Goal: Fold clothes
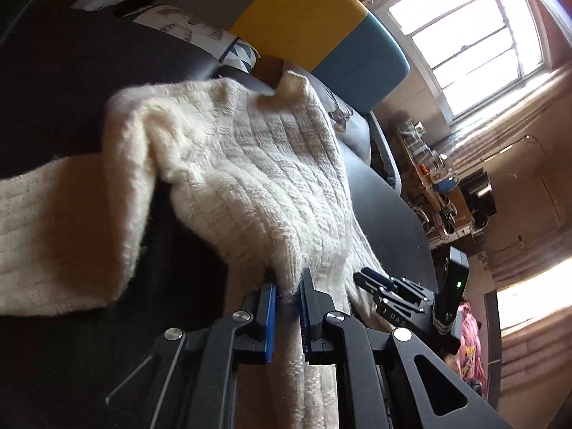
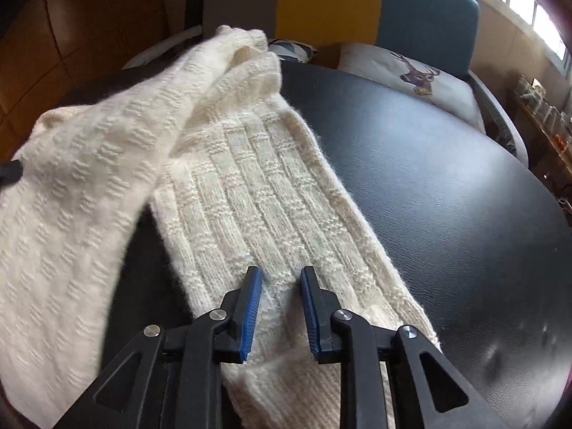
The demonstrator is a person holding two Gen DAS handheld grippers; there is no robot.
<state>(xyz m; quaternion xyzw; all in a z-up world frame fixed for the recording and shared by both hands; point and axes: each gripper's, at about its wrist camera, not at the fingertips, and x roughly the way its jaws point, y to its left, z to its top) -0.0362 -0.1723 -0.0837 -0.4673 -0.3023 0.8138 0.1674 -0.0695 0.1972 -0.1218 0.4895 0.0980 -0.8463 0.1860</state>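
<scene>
A cream ribbed knit garment (image 2: 250, 193) is spread across the black textured desk (image 2: 429, 186), filling the left and centre of both views. A bunched fold is clamped by the left gripper (image 1: 287, 286). The right gripper (image 2: 280, 275) is seen with fingers apart, straddling the knit. A bright window (image 1: 464, 35) is seen upper right, a deer-print cushion (image 2: 414, 71) beyond the desk.

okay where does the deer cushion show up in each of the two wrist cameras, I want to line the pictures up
Left wrist: the deer cushion is a sliver at upper centre, mostly hidden behind the raised cream sweater.
Right wrist: the deer cushion sits upper right, in full view beyond the black table.
Shared landmark: the yellow and teal panel behind it.
</scene>
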